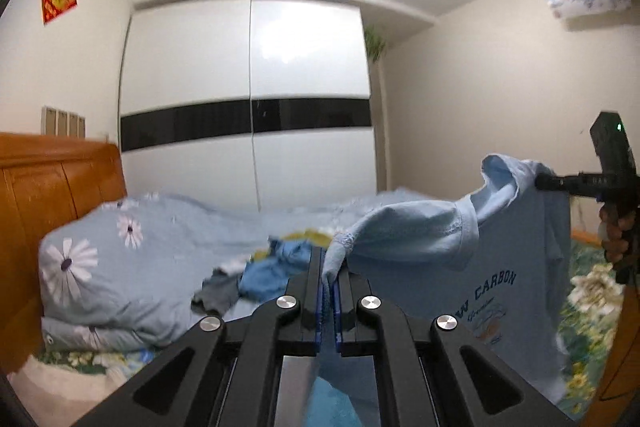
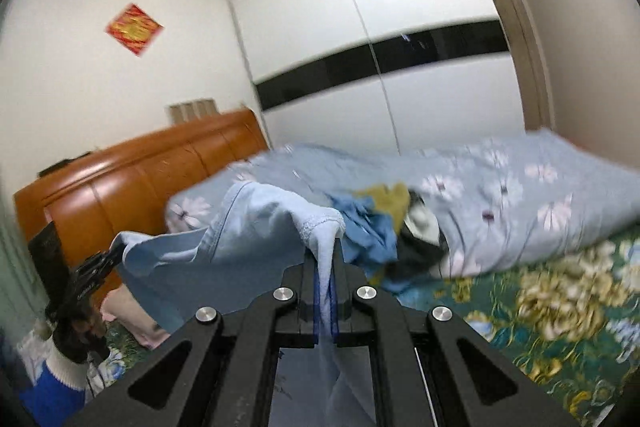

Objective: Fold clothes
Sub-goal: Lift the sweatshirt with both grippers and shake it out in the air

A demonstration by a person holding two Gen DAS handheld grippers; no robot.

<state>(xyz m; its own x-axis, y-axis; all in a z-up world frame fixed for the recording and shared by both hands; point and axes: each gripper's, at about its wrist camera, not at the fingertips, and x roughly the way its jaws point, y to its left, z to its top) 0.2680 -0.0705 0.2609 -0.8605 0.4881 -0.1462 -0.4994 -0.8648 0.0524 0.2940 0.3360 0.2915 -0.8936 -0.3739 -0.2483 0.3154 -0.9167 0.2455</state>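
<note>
I saw a soft, matt pale-blue cotton T-shirt point(image 1: 500, 267) with dark printed lettering, at right of the left wrist view. My left gripper point(image 1: 330, 283) was matt black plastic with shiny metal bolt heads and blue rubbery pads. The headboard point(image 1: 48, 195) at left looked like glossy varnished wood. The wardrobe point(image 1: 248, 99) behind had smooth, glossy white doors and a black glass-like band. The flowered duvet point(image 2: 500, 187) was matt cloth.

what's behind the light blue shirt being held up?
Both grippers, left and right, are shut on the light blue shirt. Behind it: a pile of clothes on the floral quilt, then the wardrobe. The bedsheet under the hanging shirt is hidden.
</note>
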